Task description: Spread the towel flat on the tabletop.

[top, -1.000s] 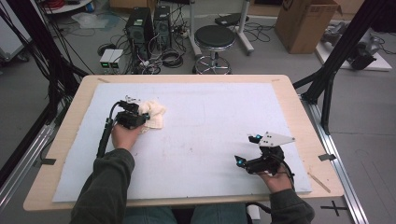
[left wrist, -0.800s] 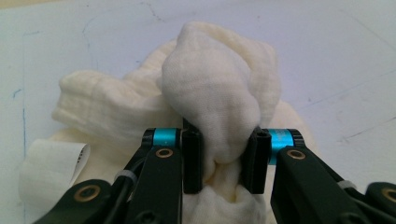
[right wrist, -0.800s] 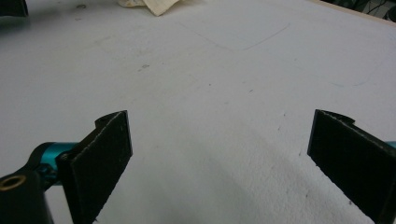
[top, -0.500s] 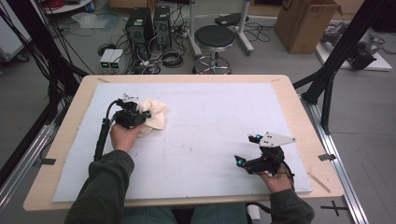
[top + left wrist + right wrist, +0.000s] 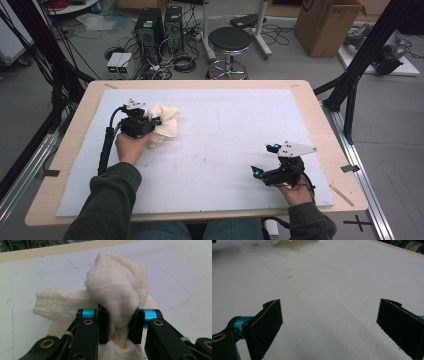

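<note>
Risk first: the cream cloth [image 5: 117,297] is only pinched at a bunched fold, so a fast lift could let the fabric slide out between the pads, or just the fold comes up while the rest drags on the white sheet [image 5: 230,150] and unrolls. A loose tail lies to the left in the left gripper view and could snag or trail. If the grip slackens, the bundle likely drops back at the far-left part of the desk [image 5: 305,95].

Left gripper [image 5: 117,325]: fingers [image 5: 103,326] narrowed and clamped on the cloth, fabric squeezed between both pads and bulging above and below them. In the high view the left gripper [image 5: 150,122] sits far left on the sheet, cloth [image 5: 165,125] touching it on its right side.

Right gripper [image 5: 329,327]: fingers [image 5: 265,327] wide apart, nothing between them, just bare sheet beneath. In the high view the right gripper [image 5: 262,162] sits near right, well apart from the cloth, so it can't catch a slip.
</note>
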Available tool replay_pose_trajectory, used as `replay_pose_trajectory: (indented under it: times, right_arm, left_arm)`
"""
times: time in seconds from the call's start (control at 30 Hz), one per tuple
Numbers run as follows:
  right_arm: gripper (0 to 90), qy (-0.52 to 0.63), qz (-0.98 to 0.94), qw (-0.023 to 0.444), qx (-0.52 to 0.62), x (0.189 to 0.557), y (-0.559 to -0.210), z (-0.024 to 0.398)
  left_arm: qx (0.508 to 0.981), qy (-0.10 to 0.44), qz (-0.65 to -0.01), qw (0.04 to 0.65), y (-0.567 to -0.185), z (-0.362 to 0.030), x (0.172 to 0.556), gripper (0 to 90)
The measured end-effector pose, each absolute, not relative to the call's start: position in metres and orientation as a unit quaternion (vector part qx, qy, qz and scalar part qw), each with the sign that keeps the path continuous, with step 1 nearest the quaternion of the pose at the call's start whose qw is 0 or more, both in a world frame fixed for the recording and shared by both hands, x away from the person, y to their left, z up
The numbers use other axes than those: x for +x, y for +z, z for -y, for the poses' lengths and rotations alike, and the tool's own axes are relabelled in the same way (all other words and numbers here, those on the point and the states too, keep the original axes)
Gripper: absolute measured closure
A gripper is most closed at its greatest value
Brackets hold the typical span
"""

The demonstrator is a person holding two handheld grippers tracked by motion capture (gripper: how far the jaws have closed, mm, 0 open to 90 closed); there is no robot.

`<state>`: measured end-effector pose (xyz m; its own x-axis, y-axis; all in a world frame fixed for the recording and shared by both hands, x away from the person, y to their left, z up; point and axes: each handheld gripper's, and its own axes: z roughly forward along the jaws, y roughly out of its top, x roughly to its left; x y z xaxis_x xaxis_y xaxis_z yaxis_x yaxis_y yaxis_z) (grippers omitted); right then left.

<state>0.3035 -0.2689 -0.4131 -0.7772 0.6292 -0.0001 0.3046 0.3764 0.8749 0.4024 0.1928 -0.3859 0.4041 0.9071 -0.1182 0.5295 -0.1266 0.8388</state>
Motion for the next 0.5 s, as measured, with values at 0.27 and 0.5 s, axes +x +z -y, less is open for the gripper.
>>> replay_pose_trajectory:
  times: [0.27, 0.5]
  right_arm:
    - [5.6, 0.477, -0.814, 0.17, 0.286, 0.303, -0.414, 0.269]
    - [5.6, 0.476, -0.814, 0.171, 0.286, 0.304, -0.414, 0.27]
  left_arm:
    - [0.717, 0.221, -0.486, 0.447, -0.375, -0.185, 0.396, 74.0]
    - [0.722, 0.221, -0.47, 0.457, -0.367, -0.17, 0.389, 74.0]
